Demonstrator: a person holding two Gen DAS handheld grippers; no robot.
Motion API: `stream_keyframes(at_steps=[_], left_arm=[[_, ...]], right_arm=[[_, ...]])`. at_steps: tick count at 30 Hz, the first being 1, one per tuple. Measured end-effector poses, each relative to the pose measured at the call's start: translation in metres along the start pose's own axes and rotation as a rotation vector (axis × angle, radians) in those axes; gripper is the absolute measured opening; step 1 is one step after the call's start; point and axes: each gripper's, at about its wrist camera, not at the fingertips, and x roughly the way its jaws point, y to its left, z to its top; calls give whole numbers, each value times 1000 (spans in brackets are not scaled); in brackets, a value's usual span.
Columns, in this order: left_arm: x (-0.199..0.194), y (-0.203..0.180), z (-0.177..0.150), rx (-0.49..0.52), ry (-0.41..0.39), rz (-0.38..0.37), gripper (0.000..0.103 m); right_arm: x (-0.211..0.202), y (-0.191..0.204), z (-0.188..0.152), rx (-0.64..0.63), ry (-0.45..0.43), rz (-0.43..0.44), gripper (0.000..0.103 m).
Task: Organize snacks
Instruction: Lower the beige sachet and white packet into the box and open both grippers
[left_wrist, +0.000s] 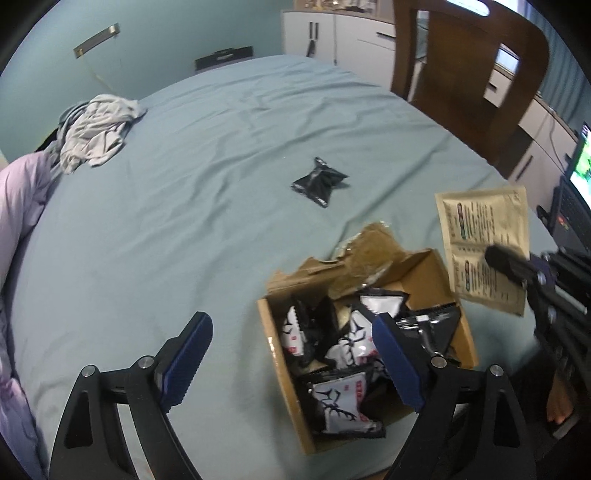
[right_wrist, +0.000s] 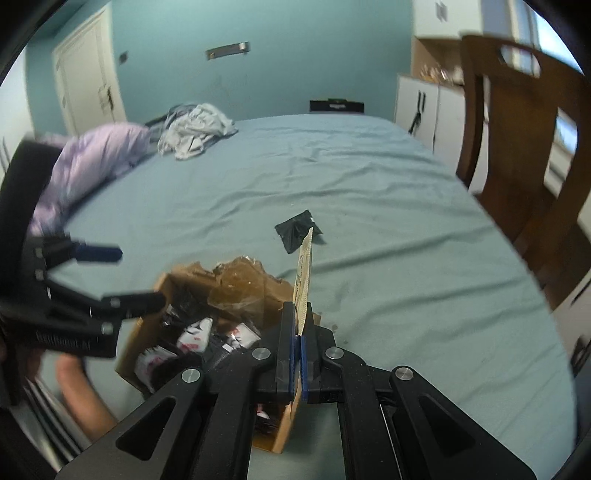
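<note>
Brown cardboard, torn along its flaps, formed the open box (left_wrist: 424, 266) in the lower middle of the left wrist view, resting on the teal sheet of the bed (left_wrist: 221, 184). Inside lay a jumble of black-and-white snack packets (left_wrist: 340, 398), piled loosely rather than stacked, so sorting was probably only beginning.

The left gripper (left_wrist: 291, 358) hung over the box's near-left corner with its jaws wide apart and nothing between them; one blue pad sat over the bare sheet, the other over the packets. That stance suggests it was ready to come down on a packet or to steady the box.

The right gripper (right_wrist: 298, 339) had its jaws together, clamped on the lower edge of a flat tan sachet (right_wrist: 304, 273) printed with small text. In the right wrist view the sachet stood edge-on, rising straight up from the pads; in the left wrist view its printed face showed at the right of the frame, above and beside the box's right wall. Held by one thin edge, it was likely being carried clear of the box to a place of its own.

One crumpled black packet (left_wrist: 320, 181) lay alone on the sheet in the middle of the frame, well apart from the box, perhaps the start of a separate group. Crumpled grey clothing (left_wrist: 96, 129) sat at the upper left and a wooden chair (left_wrist: 472, 74) at the upper right.
</note>
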Motion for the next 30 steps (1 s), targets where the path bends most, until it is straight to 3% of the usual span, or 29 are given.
stream_keyframes(at_steps=[5,16,18,20,22,25,30], left_arm=[[2,5,1,-31,7,2,90],[3,4,0,-23,12,16,90],[2,4,0,-23,12,16,90],[3,4,0,-23,11,18,90],[2,5,0,-24,9,21,90],[1,6,0,-29,6,19,90],[-1,9,1,-42,-1,20,90]], right_arm=[[7,25,-5,-121,29,-16,0],[3,29,0,-147,49,79,12],[2,34,-1,-174,52,82,19],[1,35,-2,-187,47,76,34],[-5,36,-1,-190,18,74,43],[-21,32,-3,-145,-51,75,71],[-50,8,-3,-15,-180,64,89]])
